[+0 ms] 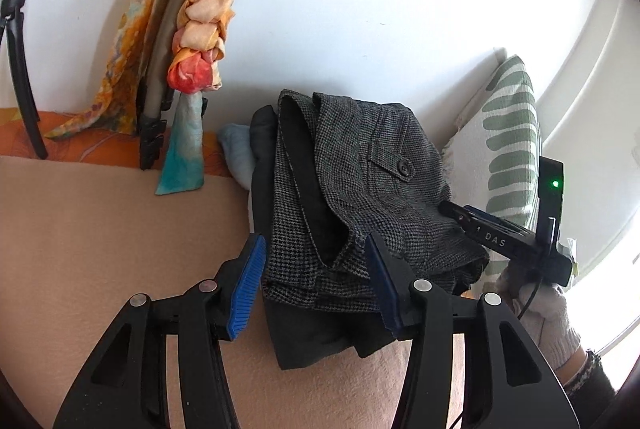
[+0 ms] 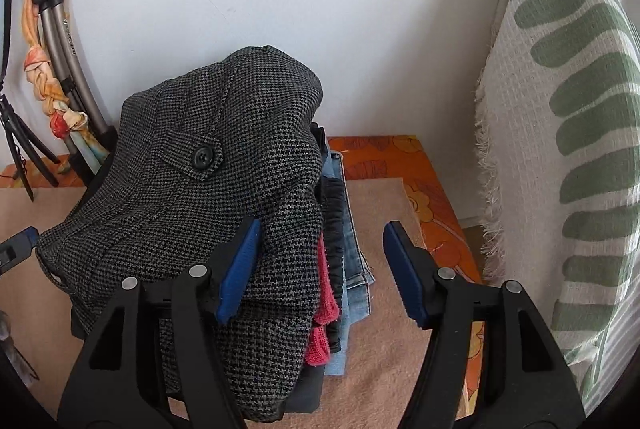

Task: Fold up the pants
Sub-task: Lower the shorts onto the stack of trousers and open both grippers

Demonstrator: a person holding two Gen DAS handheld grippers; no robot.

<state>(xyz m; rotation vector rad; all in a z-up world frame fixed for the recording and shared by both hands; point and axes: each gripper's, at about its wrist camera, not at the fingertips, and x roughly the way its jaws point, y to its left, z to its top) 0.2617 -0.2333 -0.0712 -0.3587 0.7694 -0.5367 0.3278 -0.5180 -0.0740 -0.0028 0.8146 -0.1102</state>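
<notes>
Grey-and-black houndstooth wool pants (image 2: pixel 192 197), folded into a thick bundle, black-buttoned pocket flap (image 2: pixel 202 157) facing up. Atop a stack of folded clothes (image 2: pixel 338 229) on the beige felt mat (image 2: pixel 384 329), near its back edge by the white wall (image 1: pixel 340 9). "DAS" legible on the right gripper (image 1: pixel 492 229). Long axis roughly wall-to-front. Left gripper (image 1: pixel 316 289) spread apart around the bundle's near end; right gripper (image 2: pixel 320 273) likewise agape, one pad touching cloth.

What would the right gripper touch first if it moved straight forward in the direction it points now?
Probably the edge of the clothes stack: the right gripper is open, its left finger already against the houndstooth pants, with the red garment between the fingers. Depth is unclear.
</notes>
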